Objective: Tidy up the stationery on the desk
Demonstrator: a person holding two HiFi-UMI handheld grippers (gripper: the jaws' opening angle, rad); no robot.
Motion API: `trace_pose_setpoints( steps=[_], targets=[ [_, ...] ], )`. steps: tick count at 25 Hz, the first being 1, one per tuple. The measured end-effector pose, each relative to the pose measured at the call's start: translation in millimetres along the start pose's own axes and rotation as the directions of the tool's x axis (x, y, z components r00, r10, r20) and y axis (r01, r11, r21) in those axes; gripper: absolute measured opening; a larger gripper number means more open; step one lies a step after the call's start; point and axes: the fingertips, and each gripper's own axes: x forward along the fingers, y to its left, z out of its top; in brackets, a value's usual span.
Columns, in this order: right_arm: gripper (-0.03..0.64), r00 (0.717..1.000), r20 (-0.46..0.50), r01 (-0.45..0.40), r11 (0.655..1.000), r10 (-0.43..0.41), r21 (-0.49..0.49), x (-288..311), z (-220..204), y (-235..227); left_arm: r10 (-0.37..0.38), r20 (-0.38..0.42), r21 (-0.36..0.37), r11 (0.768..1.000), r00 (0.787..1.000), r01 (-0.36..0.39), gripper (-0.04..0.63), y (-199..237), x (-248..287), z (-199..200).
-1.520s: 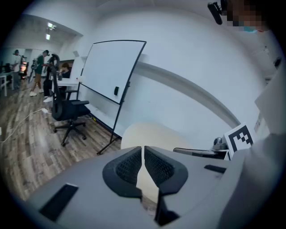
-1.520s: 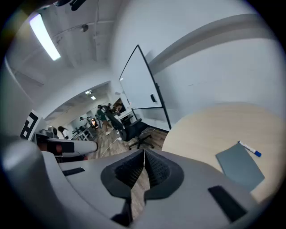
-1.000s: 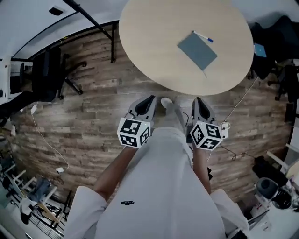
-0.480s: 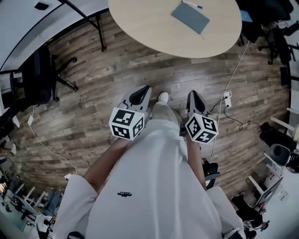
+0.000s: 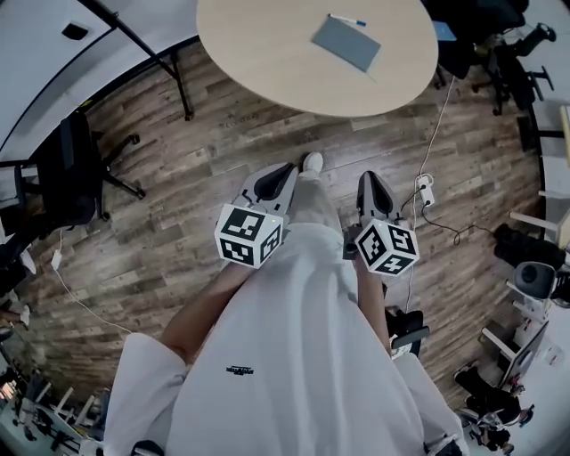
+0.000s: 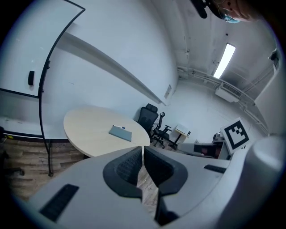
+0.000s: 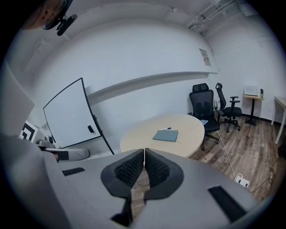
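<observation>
Person stands on the wood floor (image 5: 178, 232), well back from the round table (image 5: 258, 62). Left gripper (image 5: 281, 175) and right gripper (image 5: 374, 181) are held low in front of the body, one each side of the legs. Both have jaws pressed together with nothing between them. The grey notebook (image 5: 346, 43) lies flat on the table, toward its right side in the head view, with the pen (image 5: 347, 20) just beside its far edge — both well apart from the grippers. A power strip (image 5: 426, 190) is on the floor near the right gripper. A black office chair (image 5: 67, 160) stands off to the left, and a whiteboard (image 7: 69, 116) stands by the wall.
</observation>
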Motion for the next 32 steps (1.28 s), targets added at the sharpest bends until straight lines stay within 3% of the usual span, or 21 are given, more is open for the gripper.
trace_pose_setpoints(
  steps=[11,19,25,32],
  targets=[
    [0.035,0.999,0.01,-0.046,0.999,0.046,-0.001,82,42,-27,0.087,-0.033,-0.03,0.996,0.996,-0.088,0.031,38,59,19],
    [0.035,0.998,-0.002,-0.057,0.997,0.057,-0.043,172,114,-88,0.098,-0.086,-0.009,0.995,0.991,-0.099,0.031,58,175,77],
    [0.035,0.994,-0.006,-0.111,0.988,0.111,-0.103,246,183,-149,0.098,-0.113,0.011,0.995,0.989,-0.097,0.031,51,290,132],
    [0.035,0.983,-0.049,-0.181,0.975,0.176,-0.131,307,205,-197,0.16,-0.135,-0.003,0.987,0.978,-0.161,0.031,56,374,146]
  ],
)
